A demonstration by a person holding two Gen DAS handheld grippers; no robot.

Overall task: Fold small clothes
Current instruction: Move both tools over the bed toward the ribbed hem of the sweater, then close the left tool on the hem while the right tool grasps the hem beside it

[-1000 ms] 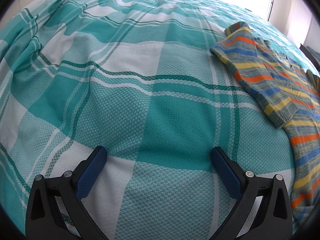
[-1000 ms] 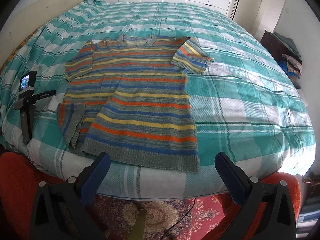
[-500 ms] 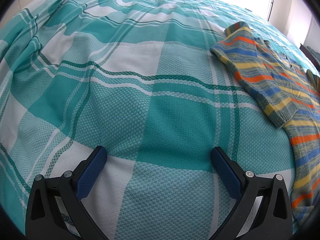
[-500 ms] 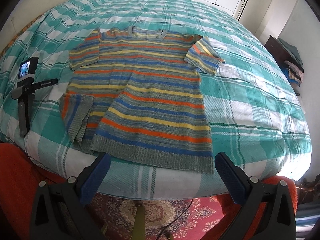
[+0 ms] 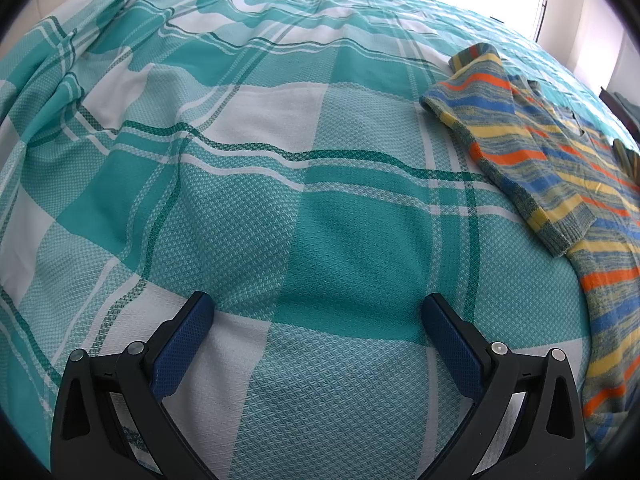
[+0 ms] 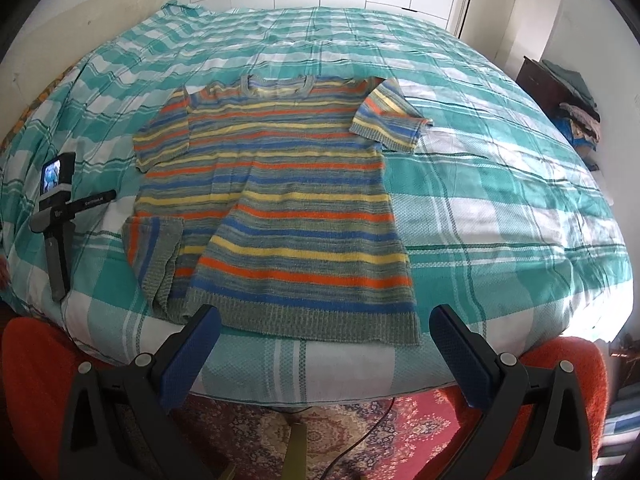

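Striped knit short-sleeved sweater [image 6: 280, 208] in orange, yellow, blue and grey lies spread face-up on the teal-and-white checked bedspread [image 6: 500, 216], its near-left hem corner already bunched. We risk dragging that loose knit into more wrinkles, or pinching bedspread along with it, if we bite too deep. Our right claw [image 6: 322, 334] hovers released just before the hem; our left claw [image 5: 316, 318], also released, sits over bare bedspread, with the sweater's sleeve [image 5: 500, 120] well off to its right.

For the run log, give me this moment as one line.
left gripper open, over bedspread | right gripper open, before sweater hem | sweater flat, unfolded
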